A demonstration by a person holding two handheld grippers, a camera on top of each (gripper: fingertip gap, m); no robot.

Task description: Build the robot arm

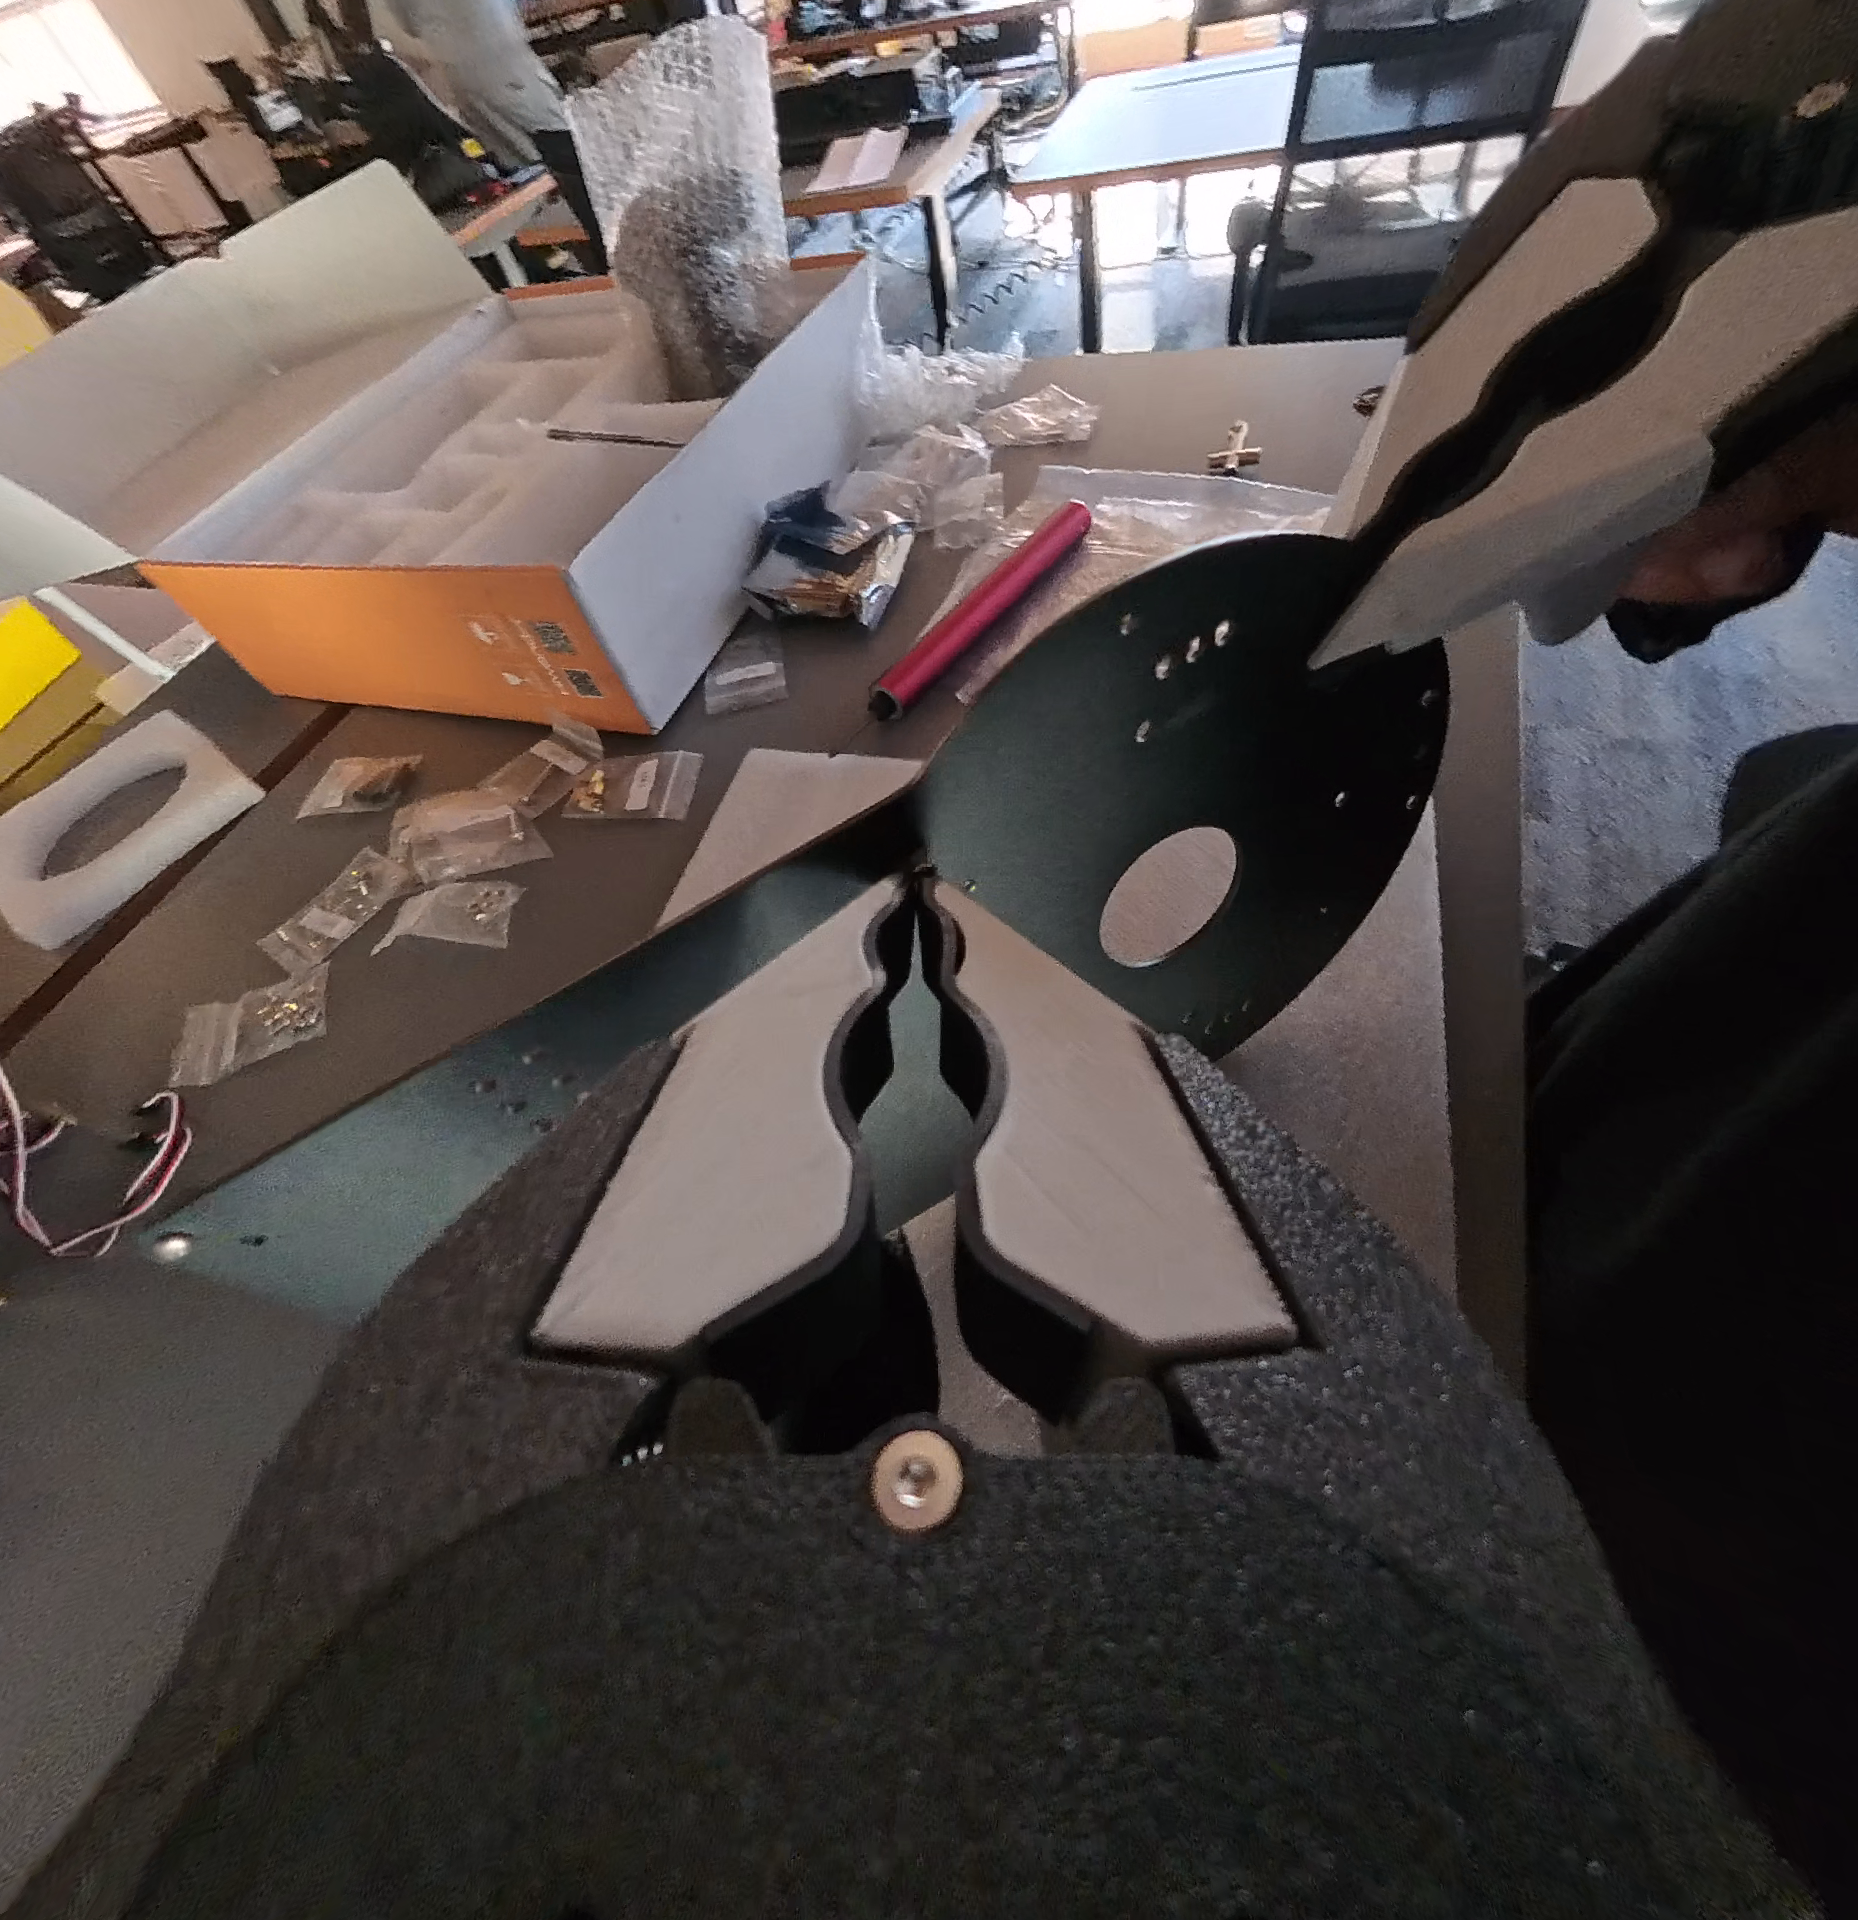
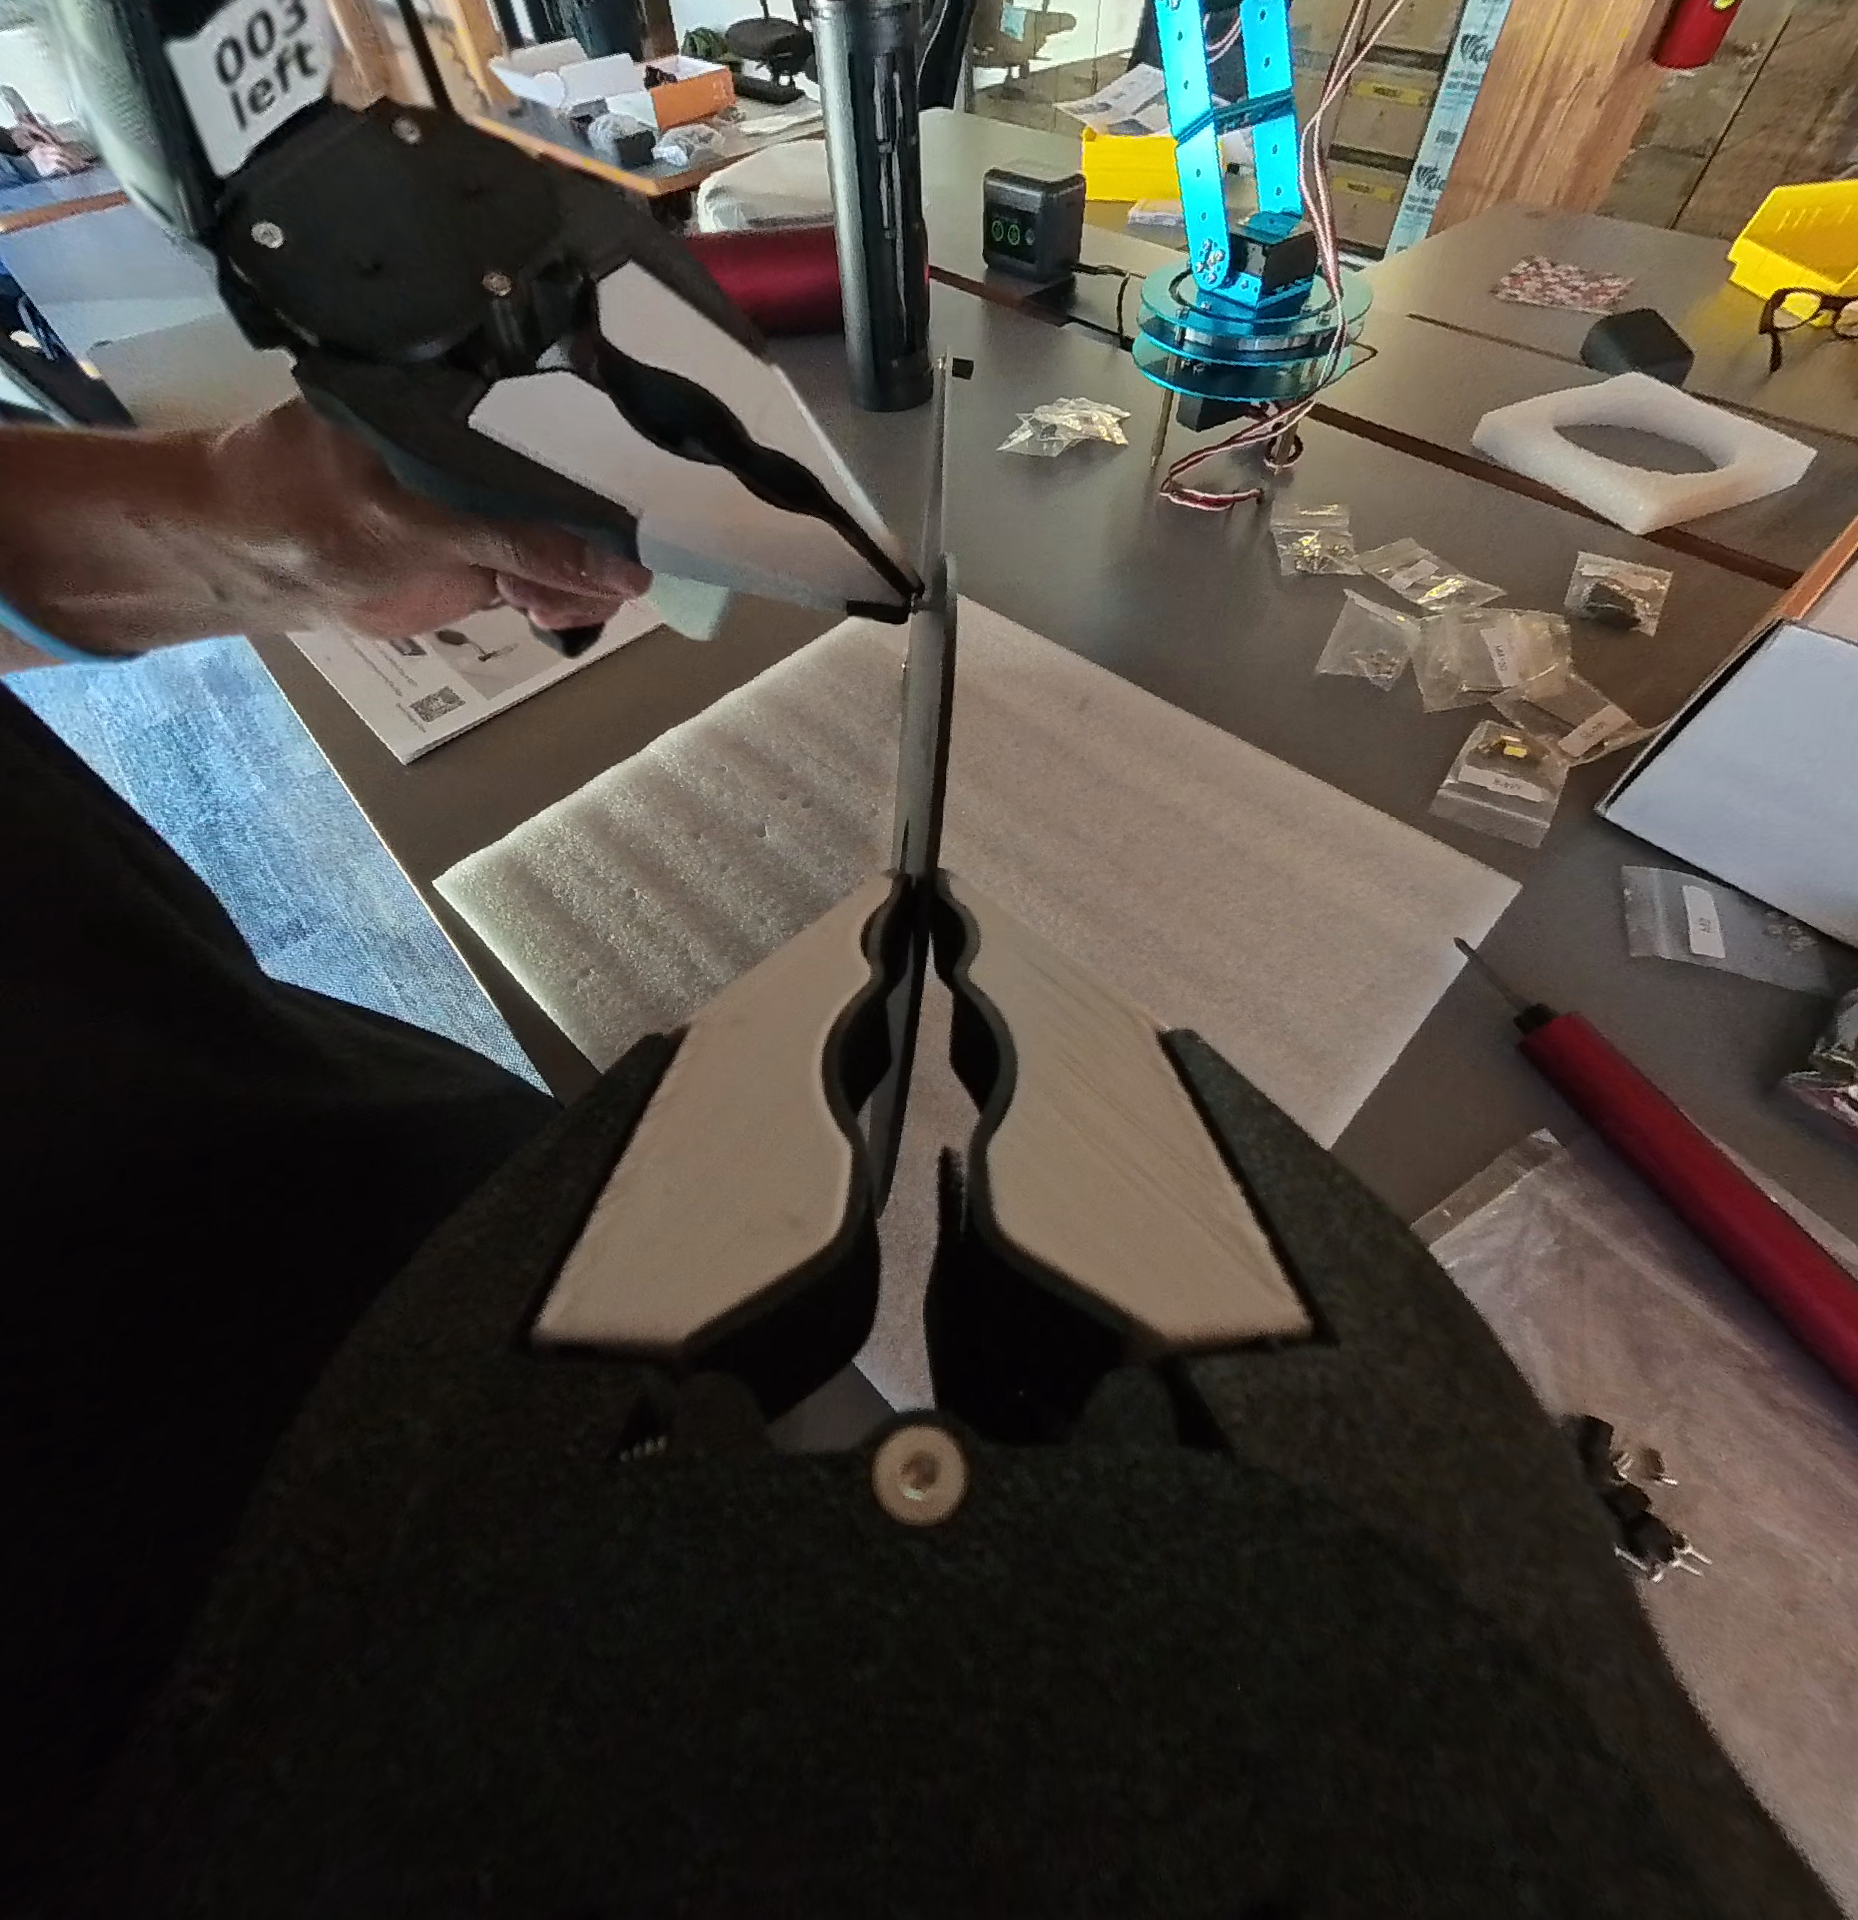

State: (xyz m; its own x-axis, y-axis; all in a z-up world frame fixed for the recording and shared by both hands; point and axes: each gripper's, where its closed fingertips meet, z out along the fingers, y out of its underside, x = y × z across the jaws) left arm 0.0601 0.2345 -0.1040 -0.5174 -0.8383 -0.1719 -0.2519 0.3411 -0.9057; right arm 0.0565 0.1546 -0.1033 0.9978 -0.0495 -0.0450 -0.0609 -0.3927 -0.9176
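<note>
A black round plate with one large hole and several small ones is held upright in the air. My right gripper is shut on its edge, and in the right wrist view the plate shows edge-on. The right gripper also shows at the top right of the left wrist view. My left gripper is shut, with its tips against the plate. In the right wrist view it pinches a small black screw-like part at the plate's face. A hand holds it.
A white foam sheet lies under the plate. An orange and white box, a red tube, several bags of small parts, a foam ring, a blue robot arm, a black cylinder and a booklet crowd the table. One gripper's finger ends stand about 9 cm off the other's.
</note>
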